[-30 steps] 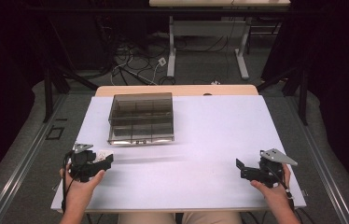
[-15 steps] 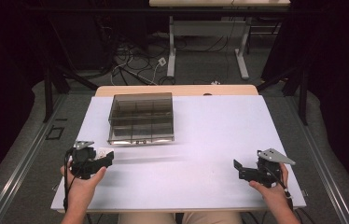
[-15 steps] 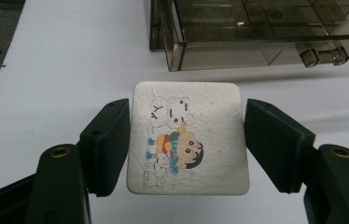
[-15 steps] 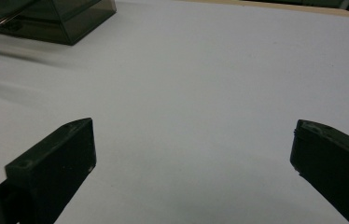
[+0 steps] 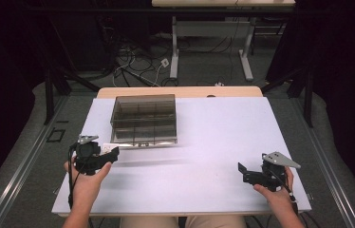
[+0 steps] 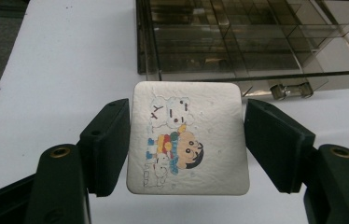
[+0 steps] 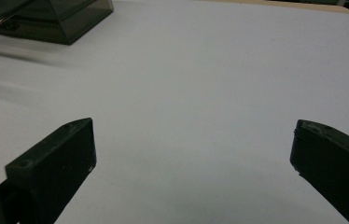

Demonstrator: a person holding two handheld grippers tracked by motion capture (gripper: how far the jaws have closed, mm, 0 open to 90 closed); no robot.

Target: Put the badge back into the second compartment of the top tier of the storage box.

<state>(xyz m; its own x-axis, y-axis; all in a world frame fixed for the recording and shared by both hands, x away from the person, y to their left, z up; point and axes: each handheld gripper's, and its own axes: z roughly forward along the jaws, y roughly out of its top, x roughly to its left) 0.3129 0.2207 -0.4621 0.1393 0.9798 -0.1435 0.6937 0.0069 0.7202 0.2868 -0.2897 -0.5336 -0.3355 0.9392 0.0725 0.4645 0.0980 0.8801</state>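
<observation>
Lab: floor cables (image 5: 133, 71), black curtains (image 5: 341, 71), desk frame (image 5: 213, 33)

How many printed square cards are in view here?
1. The cartoon card sits clamped between the left gripper jaws, near the smoked divider box; others could hide inside it.

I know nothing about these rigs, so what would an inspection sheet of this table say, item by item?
Surface: white table, bare in the middle.
Job's things: square cartoon tile held by the left gripper; smoky clear divided box at far left, compartments look empty.
Clutter: nothing seen.
Grippers: left shut on the tile, fingers pressing its side edges, near the box; right gripper open over bare table, holding nothing.
Cables: one trails from each gripper; a tangle on the floor beyond the table.
Surroundings: dark room, desk legs behind, grey floor.
</observation>
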